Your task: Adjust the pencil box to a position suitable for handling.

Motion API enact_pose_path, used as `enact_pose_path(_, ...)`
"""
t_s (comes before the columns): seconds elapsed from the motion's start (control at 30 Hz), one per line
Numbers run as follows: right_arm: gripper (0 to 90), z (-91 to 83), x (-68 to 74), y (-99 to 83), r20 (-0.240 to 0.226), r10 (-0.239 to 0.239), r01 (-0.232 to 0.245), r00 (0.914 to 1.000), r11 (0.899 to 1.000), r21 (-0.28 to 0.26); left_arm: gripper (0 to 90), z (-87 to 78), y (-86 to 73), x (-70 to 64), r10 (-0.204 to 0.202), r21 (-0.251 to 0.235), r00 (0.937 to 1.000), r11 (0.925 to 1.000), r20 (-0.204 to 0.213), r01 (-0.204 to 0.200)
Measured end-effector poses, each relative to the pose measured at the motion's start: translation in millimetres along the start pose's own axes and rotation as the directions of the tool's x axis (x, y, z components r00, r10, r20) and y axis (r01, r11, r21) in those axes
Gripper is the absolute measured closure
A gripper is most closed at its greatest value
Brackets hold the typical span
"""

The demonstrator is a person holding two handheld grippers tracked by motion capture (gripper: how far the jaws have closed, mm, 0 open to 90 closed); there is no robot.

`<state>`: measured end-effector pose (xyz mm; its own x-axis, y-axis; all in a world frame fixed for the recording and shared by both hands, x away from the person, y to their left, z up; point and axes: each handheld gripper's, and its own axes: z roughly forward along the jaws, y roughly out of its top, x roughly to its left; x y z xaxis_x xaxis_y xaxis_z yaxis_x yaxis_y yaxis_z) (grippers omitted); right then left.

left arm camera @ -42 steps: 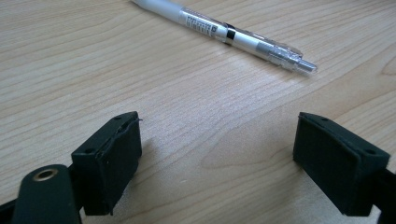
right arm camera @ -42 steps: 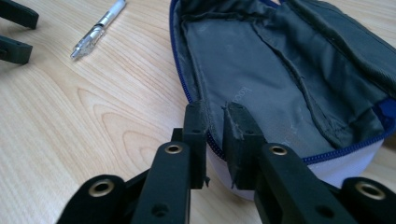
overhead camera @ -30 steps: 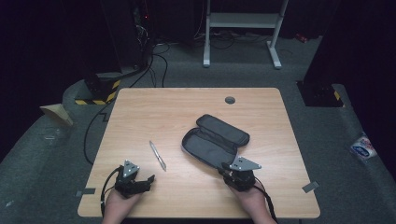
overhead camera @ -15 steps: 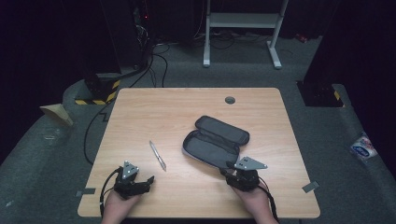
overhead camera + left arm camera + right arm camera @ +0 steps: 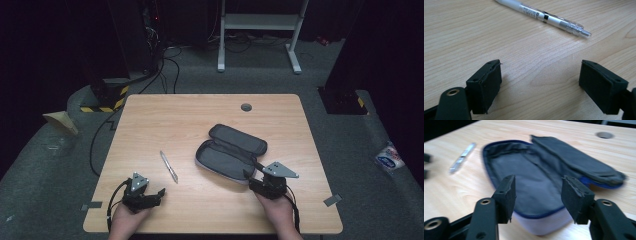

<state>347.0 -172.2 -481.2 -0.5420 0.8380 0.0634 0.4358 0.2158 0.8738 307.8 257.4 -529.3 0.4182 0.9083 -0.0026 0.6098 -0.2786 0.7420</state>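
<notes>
Pen long axis diag., tip toward near-right; pouch unzipped; L tongs wide open, R tongs half-open, both empty.

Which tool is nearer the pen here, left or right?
Left. The left tool sits open just short of the pen, jaws aimed toward it. The right tool is across the table, open at the near edge of the pencil case.
</notes>
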Motion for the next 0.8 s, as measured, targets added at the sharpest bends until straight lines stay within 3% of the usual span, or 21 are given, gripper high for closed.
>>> enact_pose_path(0.2,35.8,3.0,-7.3,-3.9,0.065,0.045,-0.046,0.9969,0.999,0.016,18.5,0.0,0.0,-0.2,0.0,0.0,1.0,1.0,-0.001,0.0)
enact_pose_path(0.4,34.4,9.3,-8.9,-5.9,0.065,0.06,-0.062,0.9961,0.997,0.043,18.9,-0.4,-0.4,-0.9,-0.005,-0.001,1.0,1.0,-0.008,0.005)
enact_pose_path(0.63,34.4,23.5,-6.8,-6.0,0.077,0.055,-0.062,0.9955,0.994,0.088,19.1,-0.7,-0.7,-0.7,-0.005,-0.002,1.0,1.0,-0.008,0.005)
enact_pose_path(0.8,38.0,28.3,0.9,-9.8,0.086,0.016,-0.027,0.9962,0.991,0.129,19.1,-0.8,-0.8,-0.5,-0.005,-0.002,1.0,1.0,-0.007,0.005)
